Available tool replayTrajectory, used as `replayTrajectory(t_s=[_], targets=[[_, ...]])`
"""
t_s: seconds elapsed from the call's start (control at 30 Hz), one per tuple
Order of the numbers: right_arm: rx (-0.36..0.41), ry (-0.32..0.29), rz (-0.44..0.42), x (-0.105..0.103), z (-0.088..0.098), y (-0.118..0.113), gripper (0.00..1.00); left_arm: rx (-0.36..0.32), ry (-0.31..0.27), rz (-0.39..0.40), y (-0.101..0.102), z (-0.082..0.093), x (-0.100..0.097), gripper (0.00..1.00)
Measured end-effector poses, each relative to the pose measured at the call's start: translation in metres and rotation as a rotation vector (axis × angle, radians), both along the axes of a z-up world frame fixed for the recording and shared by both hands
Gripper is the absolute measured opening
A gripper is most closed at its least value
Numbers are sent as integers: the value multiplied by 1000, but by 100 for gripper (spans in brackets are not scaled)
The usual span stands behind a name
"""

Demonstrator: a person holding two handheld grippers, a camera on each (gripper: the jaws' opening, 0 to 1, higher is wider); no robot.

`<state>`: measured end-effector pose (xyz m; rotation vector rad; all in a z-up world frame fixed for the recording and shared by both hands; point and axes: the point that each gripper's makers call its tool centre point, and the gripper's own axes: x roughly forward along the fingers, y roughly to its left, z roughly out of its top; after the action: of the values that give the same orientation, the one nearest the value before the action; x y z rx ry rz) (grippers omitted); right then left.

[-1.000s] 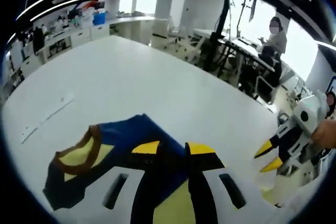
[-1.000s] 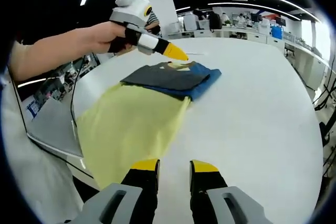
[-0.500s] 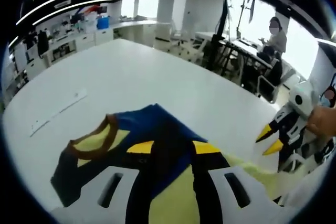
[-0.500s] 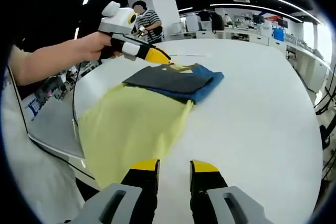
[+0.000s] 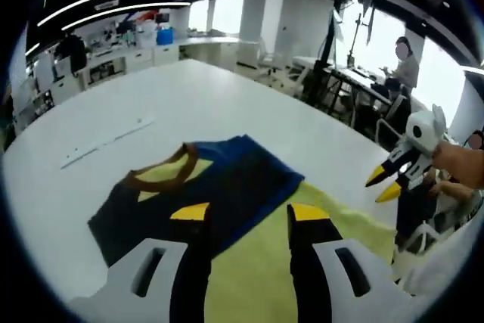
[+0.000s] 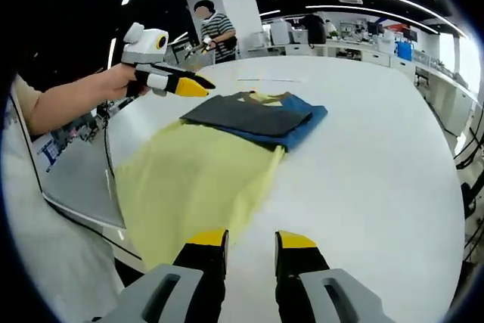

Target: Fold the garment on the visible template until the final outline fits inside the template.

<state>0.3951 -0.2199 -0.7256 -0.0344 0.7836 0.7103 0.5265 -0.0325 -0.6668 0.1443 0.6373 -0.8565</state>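
Change: I am seeing my left gripper [image 6: 198, 85] pulling back from the shirt [image 6: 227, 156] toward the table's near-left edge; a second ago its tips were hanging right over the collar [image 5: 161, 175].
Left gripper: I am holding it in the air off the folded part's left side, touching nothing; in its own view [image 5: 250, 215] the jaws are standing a moderate gap apart with nothing between them, above the line where dark cloth meets yellow.
Right gripper: I am keeping it [image 6: 250, 241] low over the near edge of the table [image 6: 378, 149], jaws a narrow gap apart and empty, just beside the yellow hem; in the left gripper view it [image 5: 384, 184] is showing off the far right side.
Shirt: it is lying near the table's left side, upper part folded into a dark and blue block [image 6: 257, 119], yellow body [image 6: 193, 183] spreading flat toward the near edge.
Template: I cannot tell where it is.
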Motion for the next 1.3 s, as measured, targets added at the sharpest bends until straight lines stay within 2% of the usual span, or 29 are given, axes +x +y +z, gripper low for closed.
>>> replayTrajectory(t_s=[0.13,0.53,0.73,1.3], targets=[[-3,1,7,-2,0,3,21,19,-5,13,20,-4,-10,38],[-11,-4,16,-4,5,7,21,-15,-2,116,73,0,-27,36],[-14,-3,23,-8,6,12,21,-21,22,156,96,-8,-42,36],[-18,5,35,-14,5,22,21,-20,61,236,141,-22,-76,36]])
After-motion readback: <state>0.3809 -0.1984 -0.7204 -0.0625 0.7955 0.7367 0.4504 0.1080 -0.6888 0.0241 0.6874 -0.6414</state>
